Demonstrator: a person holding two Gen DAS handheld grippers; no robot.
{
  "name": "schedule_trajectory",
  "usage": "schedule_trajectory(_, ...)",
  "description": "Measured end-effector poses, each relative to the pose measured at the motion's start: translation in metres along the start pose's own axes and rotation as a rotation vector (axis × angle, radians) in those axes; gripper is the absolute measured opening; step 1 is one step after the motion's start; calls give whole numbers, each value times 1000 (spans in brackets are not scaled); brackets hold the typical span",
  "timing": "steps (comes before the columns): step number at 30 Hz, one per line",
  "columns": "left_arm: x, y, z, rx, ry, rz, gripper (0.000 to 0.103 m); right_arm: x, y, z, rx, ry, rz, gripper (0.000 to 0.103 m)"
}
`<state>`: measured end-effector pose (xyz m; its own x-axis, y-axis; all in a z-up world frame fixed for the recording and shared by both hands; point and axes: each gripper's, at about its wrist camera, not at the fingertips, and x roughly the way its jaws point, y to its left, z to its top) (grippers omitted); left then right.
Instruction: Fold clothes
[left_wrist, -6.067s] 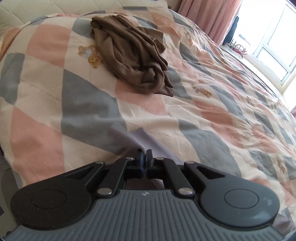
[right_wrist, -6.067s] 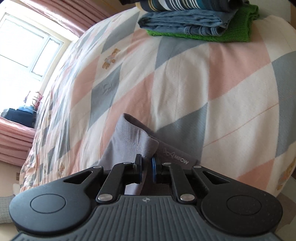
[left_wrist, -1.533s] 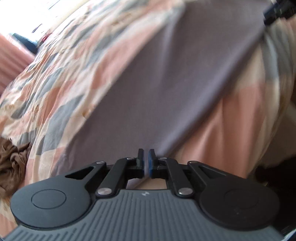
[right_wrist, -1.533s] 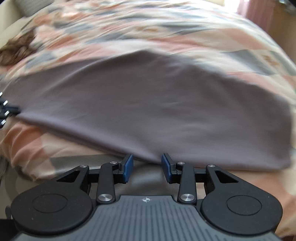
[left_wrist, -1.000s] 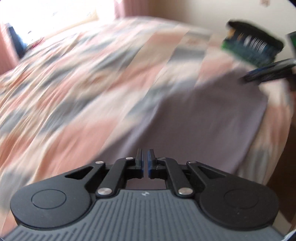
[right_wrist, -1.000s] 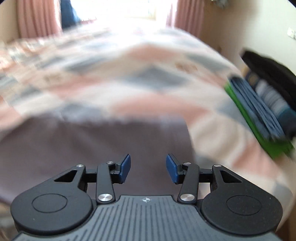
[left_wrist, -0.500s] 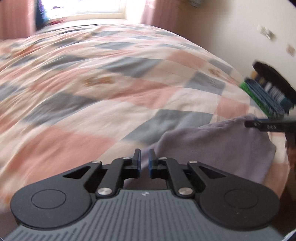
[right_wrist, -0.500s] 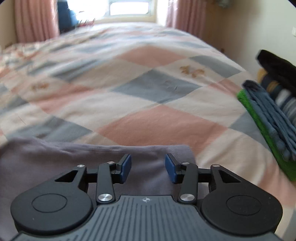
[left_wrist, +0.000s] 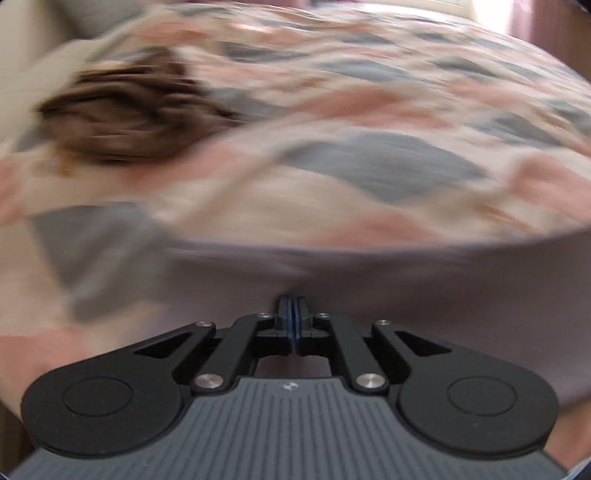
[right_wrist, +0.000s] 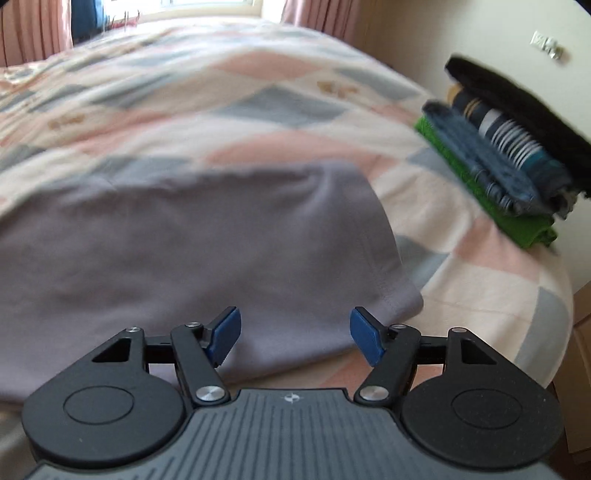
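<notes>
Daylight is pouring in from the window (right_wrist: 207, 4) at the top of the right wrist view, blowing it out to white and lighting the quilt (right_wrist: 258, 96) softly. Heavy motion blur is smearing the left wrist view: the brown garment (left_wrist: 122, 114) is streaking sideways. The folded stack (right_wrist: 506, 155) is blurring mildly. Fisheye distortion is bending both pictures' edges.

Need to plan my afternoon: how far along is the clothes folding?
Done: a folded stack sits at the bed's corner. In hand: the grey garment lies spread on the quilt; the left gripper is shut, cloth between its jaws unclear through blur; the right gripper's jaws have just opened, holding nothing. Left: finishing it, then the crumpled brown garment.
</notes>
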<state>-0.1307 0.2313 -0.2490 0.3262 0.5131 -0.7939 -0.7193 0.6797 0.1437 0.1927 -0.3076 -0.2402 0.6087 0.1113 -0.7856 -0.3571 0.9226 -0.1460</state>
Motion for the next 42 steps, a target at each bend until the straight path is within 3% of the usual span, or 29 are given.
schedule_trajectory(2,-8,22,10,-53,-20,5,2,-24,30,-2,-14,-28,35,68)
schedule_trajectory(4,-21,35,10,-51,-57,-63,3,-44,72,-8,-32,-37,121,68)
schedule_trajectory(6,-31,31,9,-2,-79,-149,4,-61,117,-16,-57,-39,215,68)
schedule_trajectory(9,-27,23,-11,116,-70,-204,7,-73,188,-34,-122,-16,314,64)
schedule_trajectory(13,-4,31,-36,160,2,-163,8,-73,257,-62,-224,45,333,65)
schedule_trajectory(15,-12,37,-31,140,31,-142,7,-82,273,-65,-250,56,351,65)
schedule_trajectory(17,-32,36,-20,124,71,-129,7,-99,275,-58,-234,57,376,64)
schedule_trajectory(22,-94,18,2,118,192,-169,30,-146,251,-35,-84,91,366,72)
schedule_trajectory(24,-121,7,4,131,221,-190,37,-164,234,-26,-13,110,360,82)
schedule_trajectory(29,-173,-18,4,167,263,-234,43,-206,196,-9,140,109,334,95)
schedule_trajectory(32,-202,-32,9,212,233,-236,48,-230,182,-5,188,109,317,99)
schedule_trajectory(34,-220,-40,10,256,187,-221,58,-245,178,-3,202,108,306,101)
schedule_trajectory(38,-250,-52,9,336,112,-204,61,-270,174,-7,193,90,275,101)
schedule_trajectory(42,-267,-54,7,353,96,-219,61,-283,170,-15,183,86,225,101)
